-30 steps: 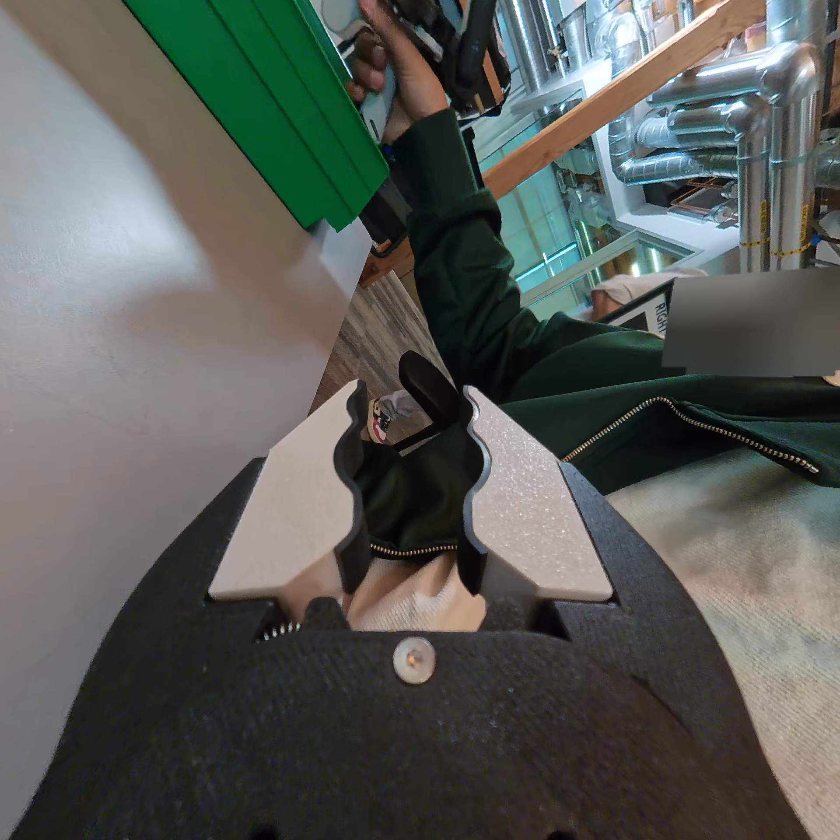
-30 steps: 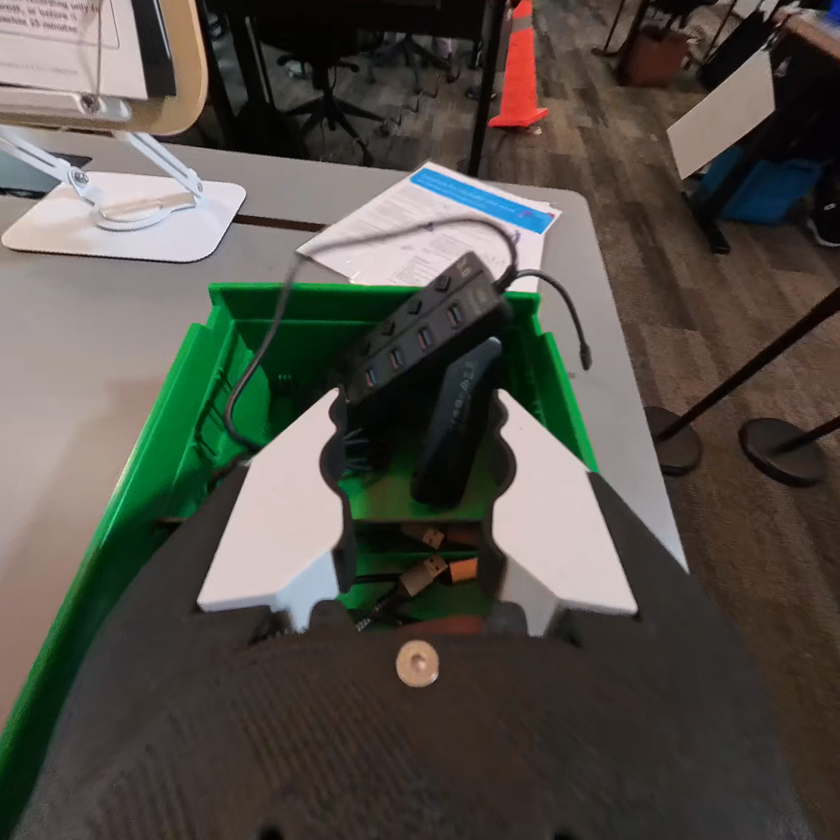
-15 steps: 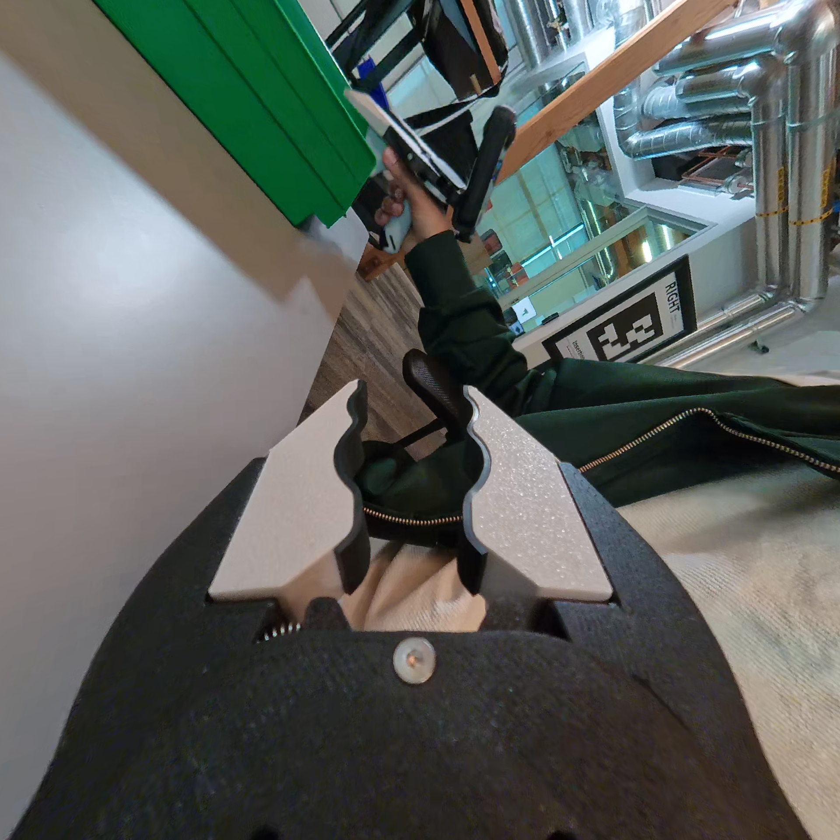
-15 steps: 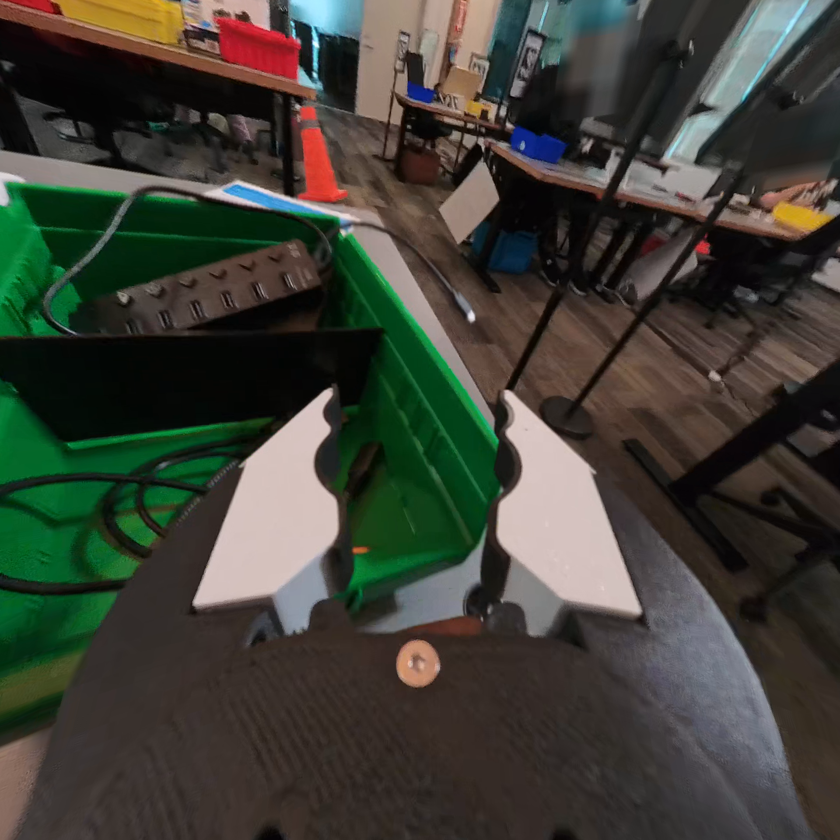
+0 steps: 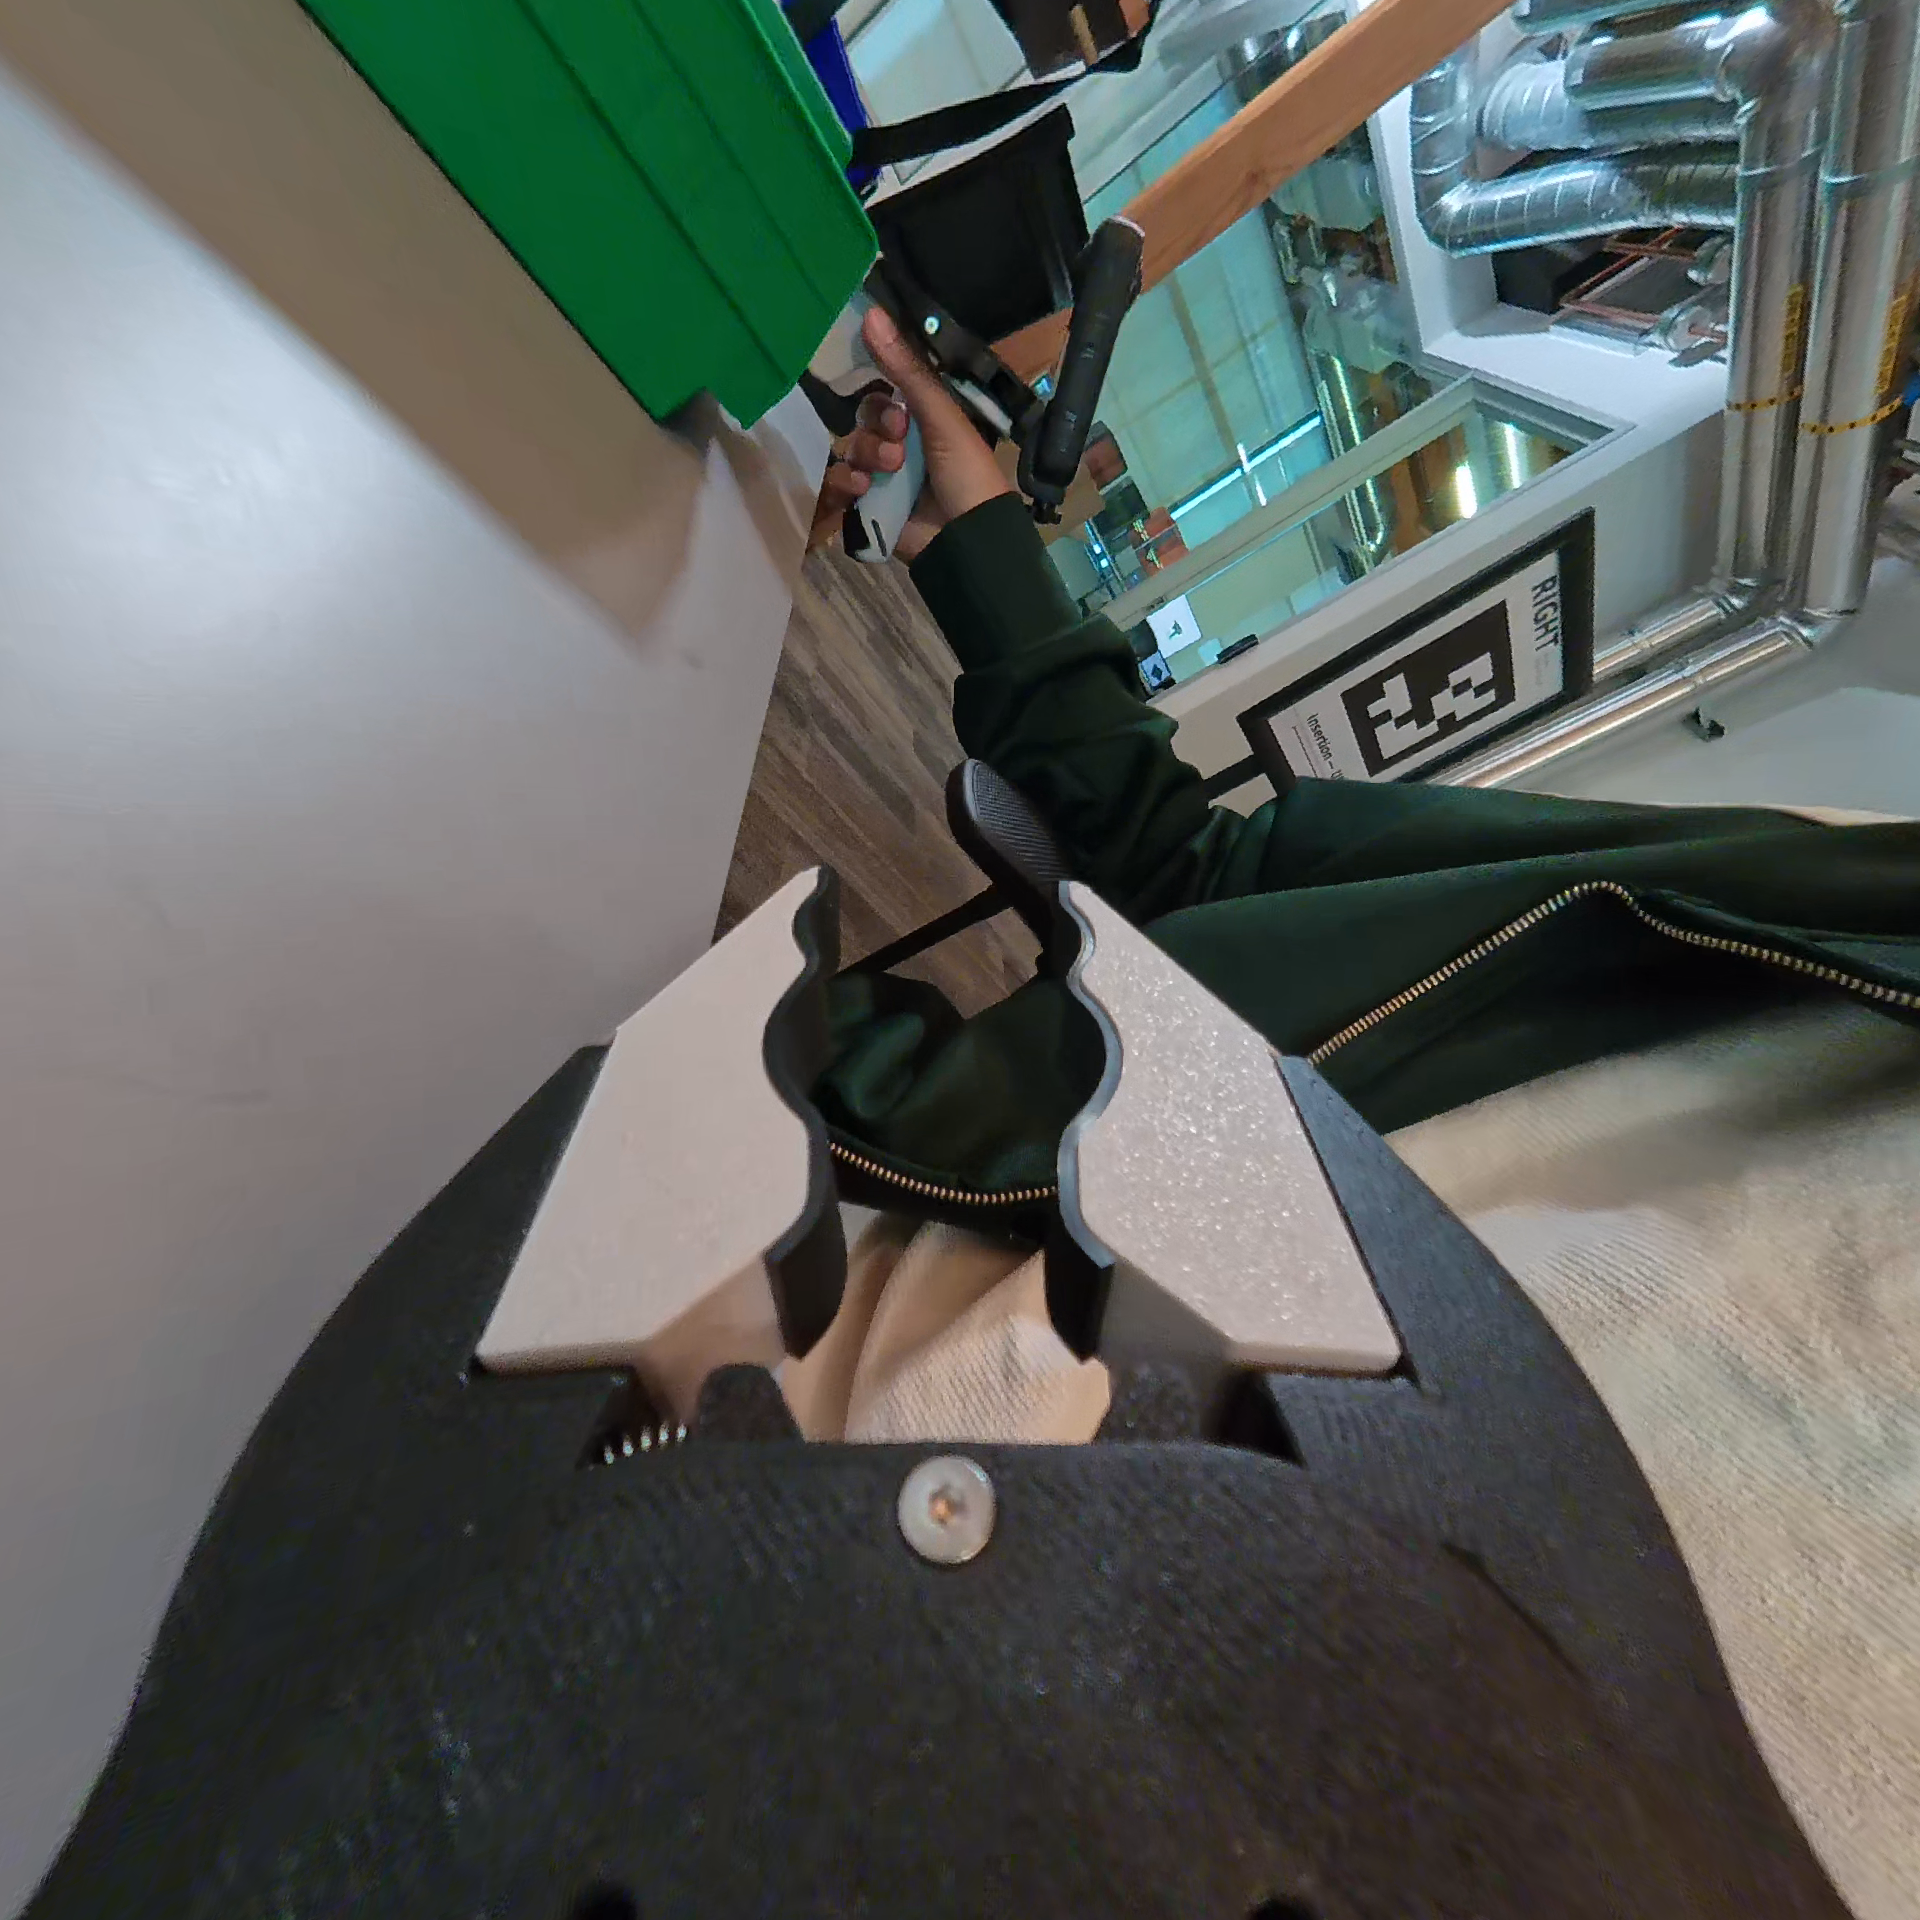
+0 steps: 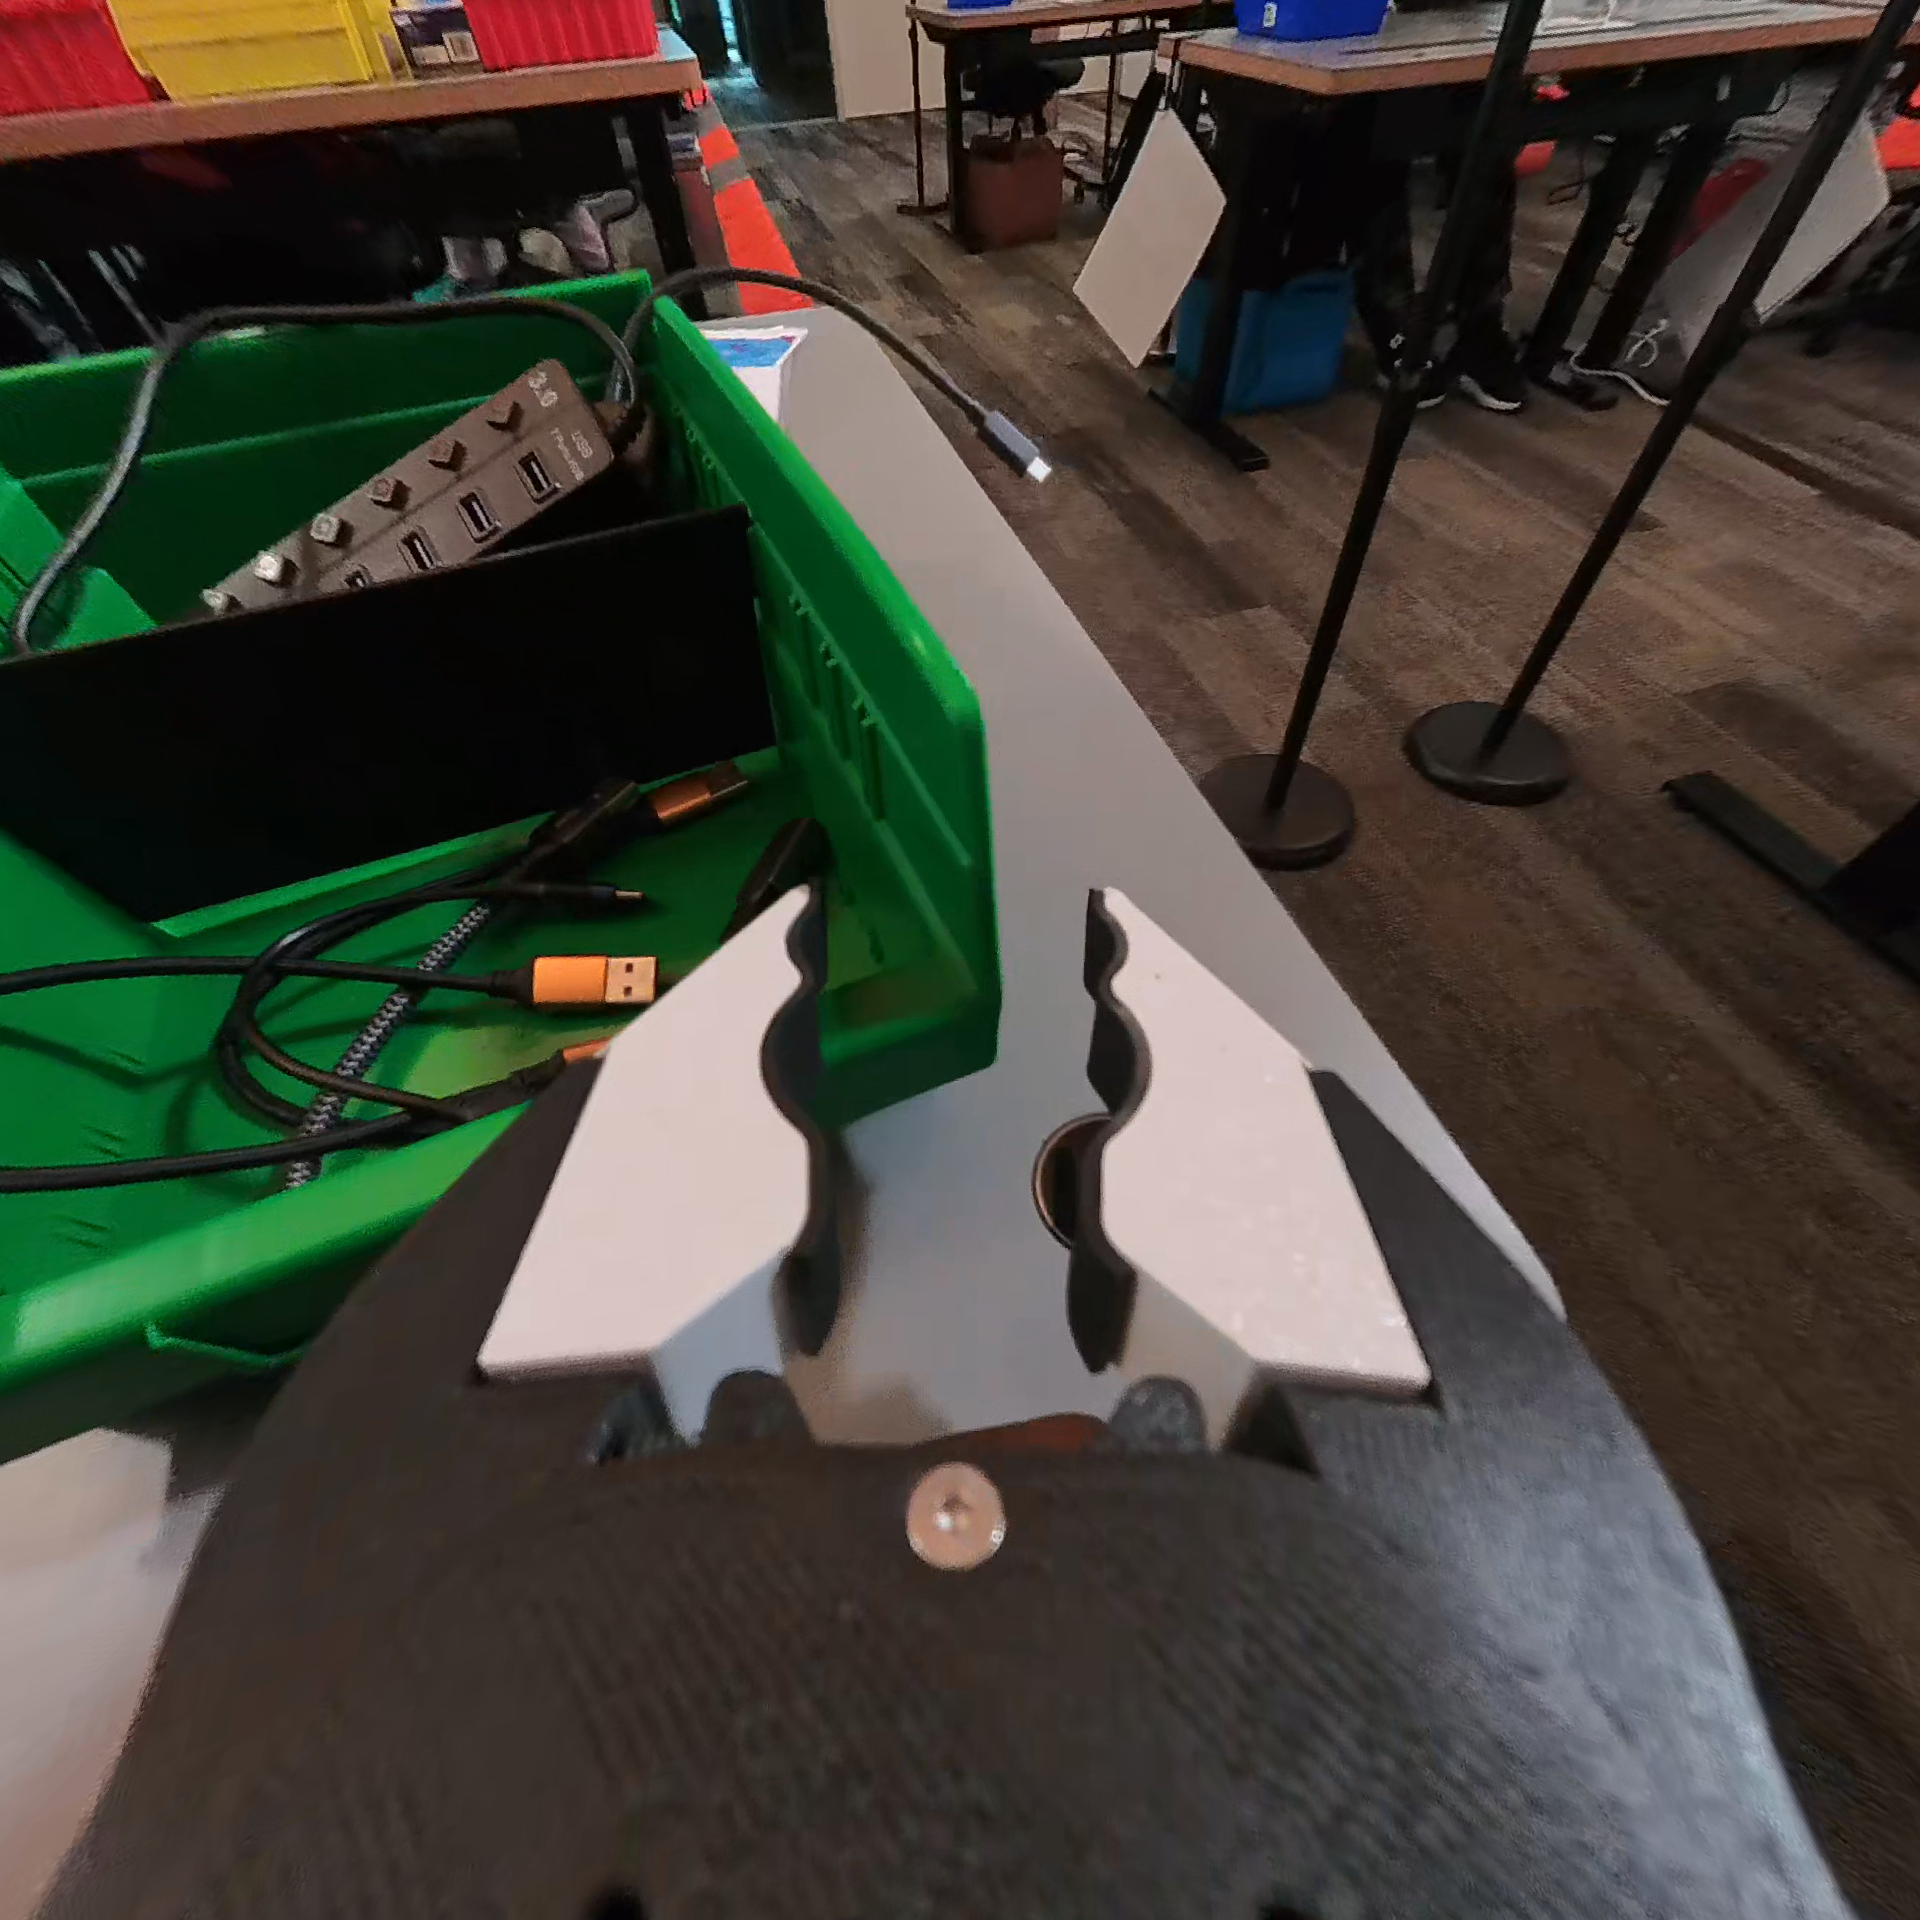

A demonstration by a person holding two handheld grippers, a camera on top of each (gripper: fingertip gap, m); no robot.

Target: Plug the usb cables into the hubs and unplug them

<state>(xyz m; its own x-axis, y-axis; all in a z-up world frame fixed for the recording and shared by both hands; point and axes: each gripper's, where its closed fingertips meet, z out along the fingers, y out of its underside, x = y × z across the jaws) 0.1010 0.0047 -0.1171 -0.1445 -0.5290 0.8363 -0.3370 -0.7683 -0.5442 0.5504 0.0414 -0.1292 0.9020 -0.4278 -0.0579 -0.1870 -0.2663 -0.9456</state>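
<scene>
A green bin stands on the grey table. Behind its black divider leans a black USB hub; the hub's cable hangs over the table edge. In the front compartment lie several USB cables, one with an orange plug. My right gripper is open and empty, over the table just right of the bin's front corner. My left gripper is open and empty, tipped sideways at the table's near edge, pointing at the person's green jacket. The bin shows at the top of the left wrist view.
A round hole is in the table near my right fingers. Stanchion poles with round bases stand on the floor right of the table. The person's hand holding the right gripper's handle shows beyond the bin. Other tables with coloured bins are behind.
My right gripper has pulled back out of the bin and swung right, from over the hubs to beside the bin's front corner. The left gripper has barely moved.
</scene>
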